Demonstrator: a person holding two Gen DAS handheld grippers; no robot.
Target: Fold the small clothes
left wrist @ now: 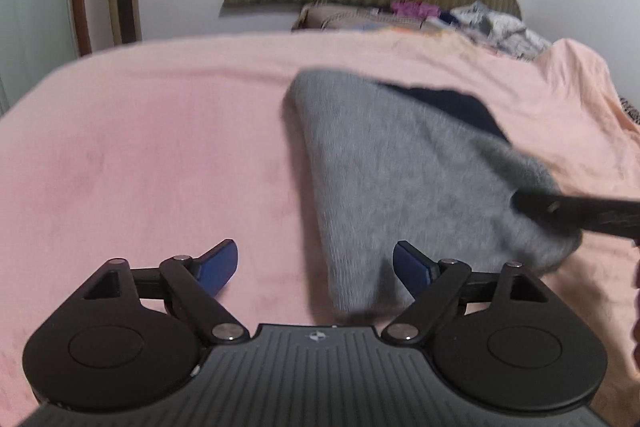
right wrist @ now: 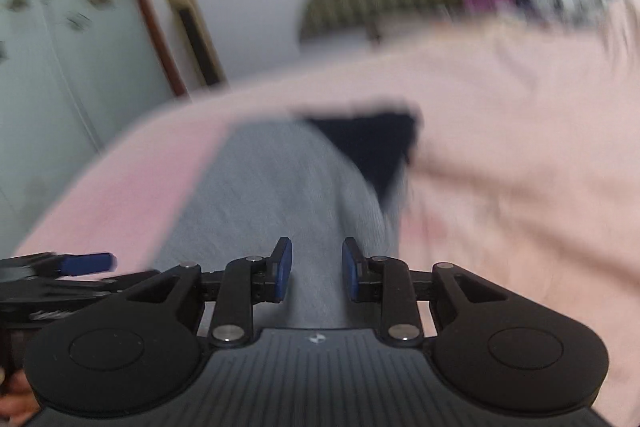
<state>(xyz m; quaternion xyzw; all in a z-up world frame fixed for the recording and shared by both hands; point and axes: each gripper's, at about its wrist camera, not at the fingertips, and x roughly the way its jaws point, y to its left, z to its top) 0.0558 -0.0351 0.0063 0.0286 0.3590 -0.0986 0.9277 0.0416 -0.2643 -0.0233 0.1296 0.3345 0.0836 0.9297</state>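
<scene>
Two grippers hover over a pink bed (left wrist: pixel 160 131) where a grey garment (left wrist: pixel 384 163) lies toward the right side, a dark piece (left wrist: pixel 452 107) showing at its far edge. The left gripper (left wrist: pixel 316 263) stands wide open and empty, the garment's near corner by its right finger. The right gripper (right wrist: pixel 316 267) has its jaws narrowly apart, the grey cloth running between them; whether the pads pinch it I cannot tell.
</scene>
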